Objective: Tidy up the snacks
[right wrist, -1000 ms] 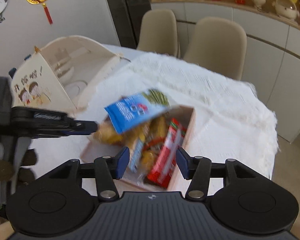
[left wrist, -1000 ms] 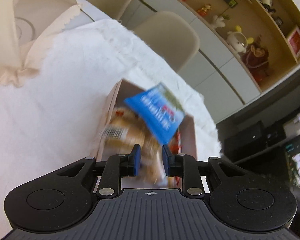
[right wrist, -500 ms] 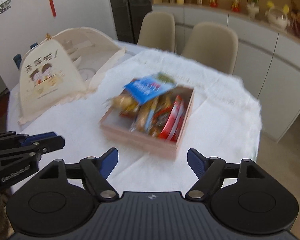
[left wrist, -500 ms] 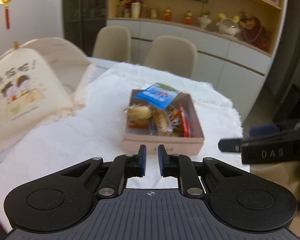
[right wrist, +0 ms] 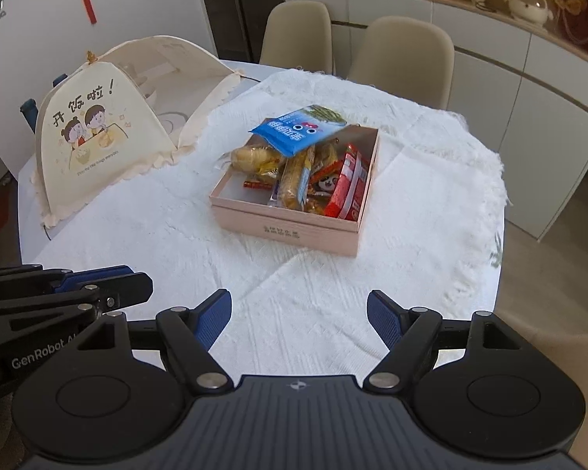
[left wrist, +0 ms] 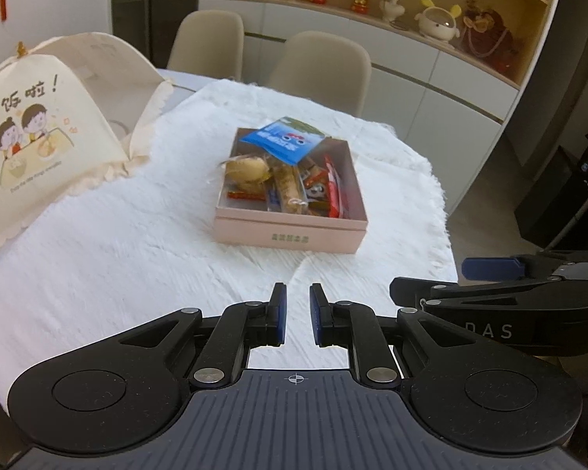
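The square pale-pink cardboard box [right wrist: 294, 231] is sitting mid-desk on the white textured cloth [right wrist: 137, 227], crammed with snacks, a blue foil packet [right wrist: 294, 129] lying on top. Near the box, the left gripper [left wrist: 296, 313] is hovering, jaws pressed nearly together, empty; the right gripper [right wrist: 298, 317] is hovering too, jaws spread, gripping nothing.

Your open pink cardboard box [left wrist: 290, 235] sitting flat on the white cloth, wrapped snacks piled inside, a blue foil packet [left wrist: 282, 141] tilted over its far rim, a red wrapper [right wrist: 347, 188] along its right wall
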The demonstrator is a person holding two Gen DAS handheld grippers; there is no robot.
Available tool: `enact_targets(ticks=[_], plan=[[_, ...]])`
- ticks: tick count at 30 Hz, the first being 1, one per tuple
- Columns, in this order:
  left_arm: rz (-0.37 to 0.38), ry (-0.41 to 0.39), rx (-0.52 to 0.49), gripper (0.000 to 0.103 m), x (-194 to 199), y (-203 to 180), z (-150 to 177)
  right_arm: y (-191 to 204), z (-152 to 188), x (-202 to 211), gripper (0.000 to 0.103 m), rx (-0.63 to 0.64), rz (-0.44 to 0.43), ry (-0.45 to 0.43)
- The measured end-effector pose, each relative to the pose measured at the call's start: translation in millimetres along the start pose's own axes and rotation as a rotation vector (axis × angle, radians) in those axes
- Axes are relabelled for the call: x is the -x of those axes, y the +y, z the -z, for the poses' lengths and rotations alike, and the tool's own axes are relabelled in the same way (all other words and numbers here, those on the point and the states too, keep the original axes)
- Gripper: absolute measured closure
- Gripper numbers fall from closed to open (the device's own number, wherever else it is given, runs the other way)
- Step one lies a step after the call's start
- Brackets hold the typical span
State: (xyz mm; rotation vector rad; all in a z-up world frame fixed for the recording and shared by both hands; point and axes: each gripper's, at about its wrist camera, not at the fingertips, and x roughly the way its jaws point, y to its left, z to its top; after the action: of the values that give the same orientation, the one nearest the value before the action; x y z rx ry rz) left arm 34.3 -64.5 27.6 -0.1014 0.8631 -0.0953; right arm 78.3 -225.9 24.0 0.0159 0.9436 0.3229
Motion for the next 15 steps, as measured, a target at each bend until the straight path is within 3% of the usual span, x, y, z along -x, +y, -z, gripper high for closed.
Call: enact_targets(ticks=[15], plan=[[0.023, 0.004, -0.003, 0.086, 9, -2, 6, 8, 9, 14, 0.026, -0.001, 0.015, -0.02]])
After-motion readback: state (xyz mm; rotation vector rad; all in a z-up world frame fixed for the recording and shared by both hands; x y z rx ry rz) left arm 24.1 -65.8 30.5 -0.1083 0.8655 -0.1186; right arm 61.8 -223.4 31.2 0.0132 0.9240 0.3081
